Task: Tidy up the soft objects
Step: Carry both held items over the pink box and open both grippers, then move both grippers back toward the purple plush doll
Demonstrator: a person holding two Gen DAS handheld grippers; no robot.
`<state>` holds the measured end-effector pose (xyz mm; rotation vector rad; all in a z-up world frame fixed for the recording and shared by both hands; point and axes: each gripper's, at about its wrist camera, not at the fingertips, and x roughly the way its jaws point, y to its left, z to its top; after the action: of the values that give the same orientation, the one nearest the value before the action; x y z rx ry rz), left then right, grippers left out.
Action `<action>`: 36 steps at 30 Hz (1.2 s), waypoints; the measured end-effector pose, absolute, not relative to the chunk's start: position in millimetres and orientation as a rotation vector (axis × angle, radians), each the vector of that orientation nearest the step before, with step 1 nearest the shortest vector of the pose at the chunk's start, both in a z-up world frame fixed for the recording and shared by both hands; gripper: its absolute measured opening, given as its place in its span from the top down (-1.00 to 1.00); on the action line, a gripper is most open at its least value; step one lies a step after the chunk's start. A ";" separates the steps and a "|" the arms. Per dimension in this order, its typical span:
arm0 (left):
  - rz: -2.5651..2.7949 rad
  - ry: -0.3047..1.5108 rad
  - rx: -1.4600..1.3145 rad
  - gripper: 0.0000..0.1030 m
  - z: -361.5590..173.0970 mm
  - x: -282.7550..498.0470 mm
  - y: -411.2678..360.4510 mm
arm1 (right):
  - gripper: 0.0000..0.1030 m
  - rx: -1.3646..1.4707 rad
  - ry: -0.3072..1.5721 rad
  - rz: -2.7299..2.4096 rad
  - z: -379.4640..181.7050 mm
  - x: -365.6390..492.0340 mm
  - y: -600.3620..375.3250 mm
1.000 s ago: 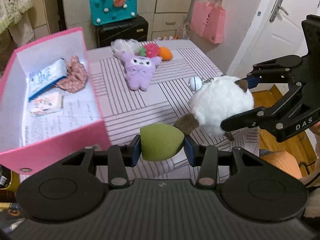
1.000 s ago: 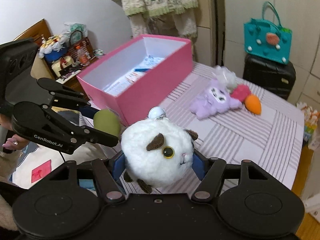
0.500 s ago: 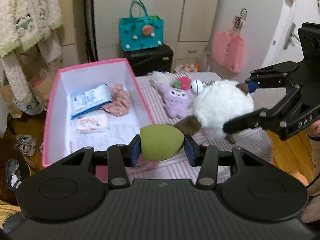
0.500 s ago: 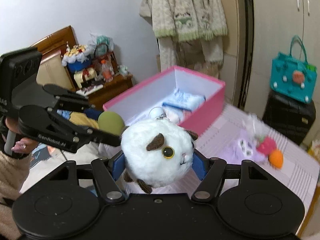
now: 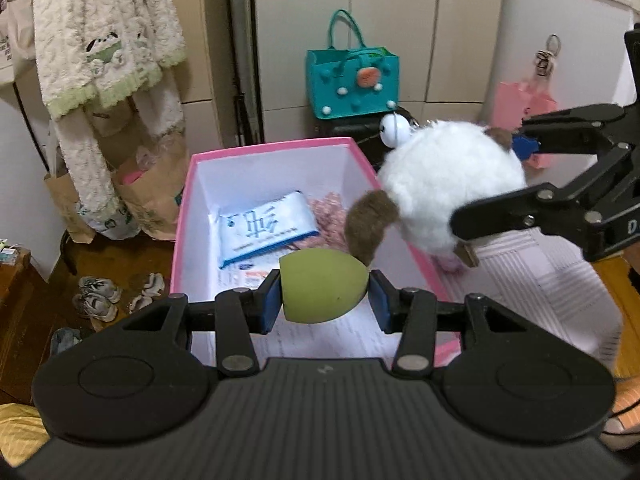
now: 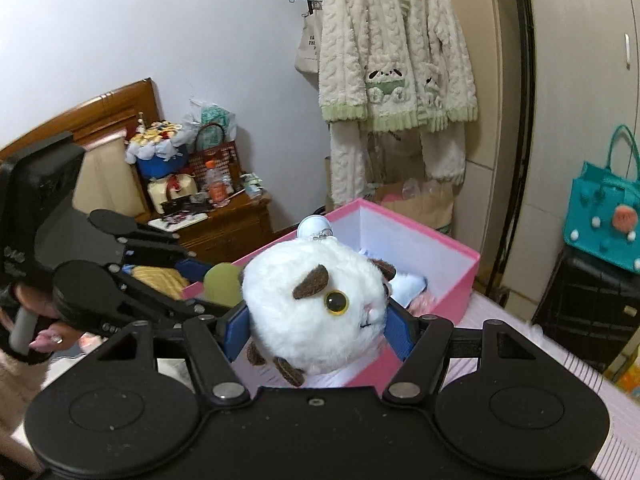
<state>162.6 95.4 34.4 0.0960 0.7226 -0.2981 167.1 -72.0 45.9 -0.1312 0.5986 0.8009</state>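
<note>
My left gripper (image 5: 323, 298) is shut on an olive-green egg-shaped sponge (image 5: 322, 286), held over the near end of the pink box (image 5: 182, 216). To its right, my right gripper (image 6: 316, 330) is shut on a round white plush cat (image 6: 316, 308) with brown ears, a brown tail and a small white bell. In the left wrist view the plush cat (image 5: 450, 186) hangs over the box's right wall. The box holds a blue-and-white pouch (image 5: 264, 230), a pink crinkled fabric item (image 5: 330, 216) and papers on its floor.
The box stands on a striped tablecloth (image 5: 552, 272). A teal handbag (image 5: 352, 80) sits on a black case behind the box. A fluffy cream garment (image 5: 100, 40) hangs at left, above paper bags and shoes on the floor. A cluttered wooden cabinet (image 6: 224, 224) stands by the wall.
Both grippers have swung left from over the striped table to over the pink box, each keeping its grip. The purple plush and other toys on the table have dropped out of view.
</note>
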 end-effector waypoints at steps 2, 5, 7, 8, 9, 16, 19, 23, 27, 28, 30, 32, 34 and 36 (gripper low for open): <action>-0.274 0.728 0.111 0.13 27.8 173.3 97.6 | -0.40 -0.173 0.591 0.784 41.8 179.4 -60.7; -0.250 0.751 0.142 0.12 15.6 190.3 99.9 | -0.40 -0.261 0.581 0.758 31.6 194.3 -42.0; -0.255 0.780 0.145 0.12 7.6 200.8 102.5 | -0.40 -0.323 0.583 0.749 24.8 201.7 -31.8; -0.254 0.793 0.145 0.12 4.1 204.2 103.3 | -0.40 -0.350 0.584 0.742 21.1 205.9 -26.1; -0.254 0.809 0.150 0.12 -0.1 208.8 103.6 | -0.40 -0.372 0.587 0.733 17.6 210.0 -21.0; -0.285 0.896 0.174 0.11 -25.4 232.8 97.8 | -0.42 -0.305 0.707 0.728 0.0 252.1 -0.7; -0.282 0.914 0.172 0.10 -30.1 241.1 97.9 | -0.44 -0.225 0.789 0.742 -10.9 272.1 6.2; -0.275 0.930 0.171 -0.02 -32.9 245.2 97.2 | -0.45 -0.133 0.856 0.766 -25.5 289.8 16.7; -0.264 0.877 0.303 -0.18 -31.7 230.3 83.6 | -0.47 -0.107 0.860 0.760 -31.6 290.7 19.4; -0.263 0.879 0.297 -0.19 -30.7 226.9 83.2 | -0.47 -0.104 0.853 0.759 -30.5 287.2 16.9; -0.267 0.903 0.270 -0.21 -28.9 224.1 85.6 | -0.47 -0.093 0.849 0.772 -26.0 280.5 10.1; -0.274 0.923 0.239 -0.25 -27.3 222.8 89.5 | -0.47 -0.078 0.843 0.778 -18.2 272.5 -0.3; -0.280 0.941 0.212 -0.25 -24.7 223.1 93.5 | -0.47 -0.089 0.828 0.771 -10.2 260.0 -11.5; -0.283 0.945 0.196 -0.27 -22.3 220.6 95.0 | -0.47 -0.113 0.809 0.747 -2.6 247.8 -20.1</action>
<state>220.6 95.0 -22.3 0.1965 0.9446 -0.2827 247.8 -20.1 -2.6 -0.1135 0.8092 0.7472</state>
